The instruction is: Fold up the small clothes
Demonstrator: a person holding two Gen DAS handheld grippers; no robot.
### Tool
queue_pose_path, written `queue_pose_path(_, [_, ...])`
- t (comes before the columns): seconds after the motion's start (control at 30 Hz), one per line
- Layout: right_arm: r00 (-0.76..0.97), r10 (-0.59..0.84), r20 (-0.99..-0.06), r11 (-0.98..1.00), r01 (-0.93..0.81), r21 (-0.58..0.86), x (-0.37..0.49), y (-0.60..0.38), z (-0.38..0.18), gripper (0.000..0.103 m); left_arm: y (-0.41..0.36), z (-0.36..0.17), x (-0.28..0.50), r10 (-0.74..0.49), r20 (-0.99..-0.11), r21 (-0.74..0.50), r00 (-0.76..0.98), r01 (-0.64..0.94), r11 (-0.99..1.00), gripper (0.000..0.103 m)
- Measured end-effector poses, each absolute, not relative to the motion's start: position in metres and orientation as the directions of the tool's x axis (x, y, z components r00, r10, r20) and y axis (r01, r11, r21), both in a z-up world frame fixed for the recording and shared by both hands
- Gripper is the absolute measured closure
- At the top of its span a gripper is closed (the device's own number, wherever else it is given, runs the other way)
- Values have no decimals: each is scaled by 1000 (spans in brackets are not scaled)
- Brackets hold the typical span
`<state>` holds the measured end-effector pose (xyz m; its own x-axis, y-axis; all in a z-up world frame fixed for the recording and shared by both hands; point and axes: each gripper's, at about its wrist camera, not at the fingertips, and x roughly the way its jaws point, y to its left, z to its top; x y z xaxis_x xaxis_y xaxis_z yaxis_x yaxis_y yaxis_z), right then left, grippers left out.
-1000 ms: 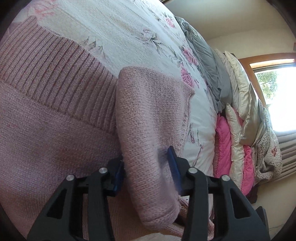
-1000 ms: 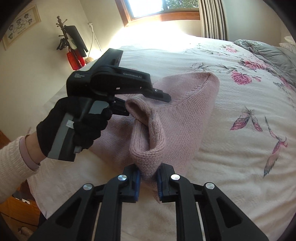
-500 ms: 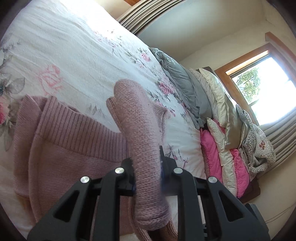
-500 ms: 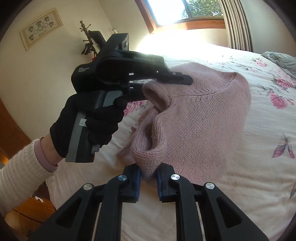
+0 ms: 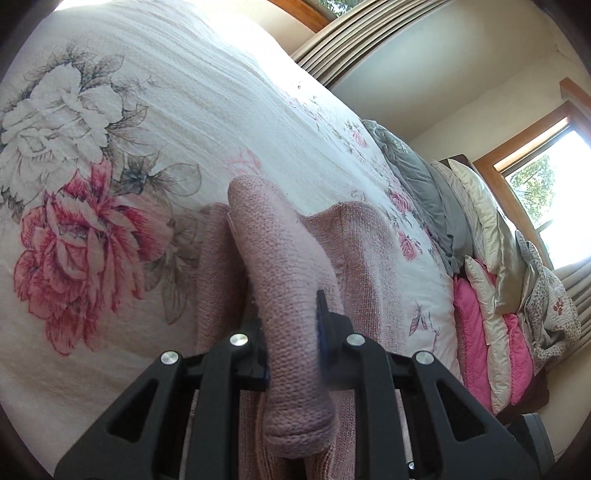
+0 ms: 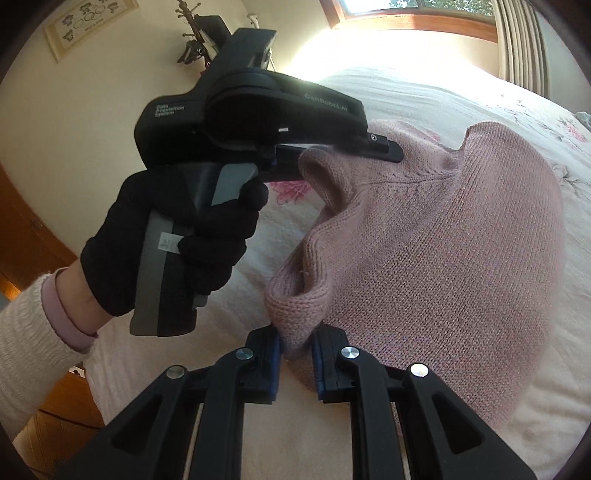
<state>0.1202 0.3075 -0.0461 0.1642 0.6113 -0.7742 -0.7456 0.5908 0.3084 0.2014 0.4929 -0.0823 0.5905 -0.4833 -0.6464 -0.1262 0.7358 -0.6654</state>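
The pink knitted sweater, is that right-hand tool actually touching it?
Touching. In the right wrist view the right gripper pinches a fold of the pink knitted sweater between its blue-padded fingers.

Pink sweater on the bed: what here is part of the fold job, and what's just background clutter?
In the job:
- pink knit sweater
- left gripper, shut on the sweater
- right gripper, shut on the sweater
- floral bedspread, the work surface

Just lying about:
- pillow pile
- grey blanket
- framed picture
- coat rack
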Motion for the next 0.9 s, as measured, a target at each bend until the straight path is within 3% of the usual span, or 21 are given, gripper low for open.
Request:
queue_pose_path(0.17, [155,560,-814,614,-737,283,118,319,-72,87,502,-109,199,-467,-674,-646,573,-150,748,85])
queue_pose_path(0.3, [130,580,-804,617,-715,329,121,313,-82,78,511,-116,194,-479,-658,-674,581,-170,719,79])
queue_pose_path(0.43, [71,644,-762,576,-700,422,122,296,-74,58,517,-109,184,-464,-667,-669,583,-193,718,75])
queue_pose_path(0.53, [88,697,-712,572,-666,478,122,263,-56,55,523,-92,161,-409,-683,-634,605,-213,743,70])
queue_pose_path(0.63, [180,712,-678,636,-576,515,129,206,-41,42,519,-68,126,-376,-678,-602,631,-183,778,68])
queue_pose_path(0.73, [259,673,-693,718,-453,528,138,150,-44,40,501,-54,94,-374,-677,-572,634,-132,810,62])
queue_pose_path(0.9, [206,666,-717,742,-286,607,168,116,-80,38,471,-73,72,-452,-689,-603,567,-103,791,61])
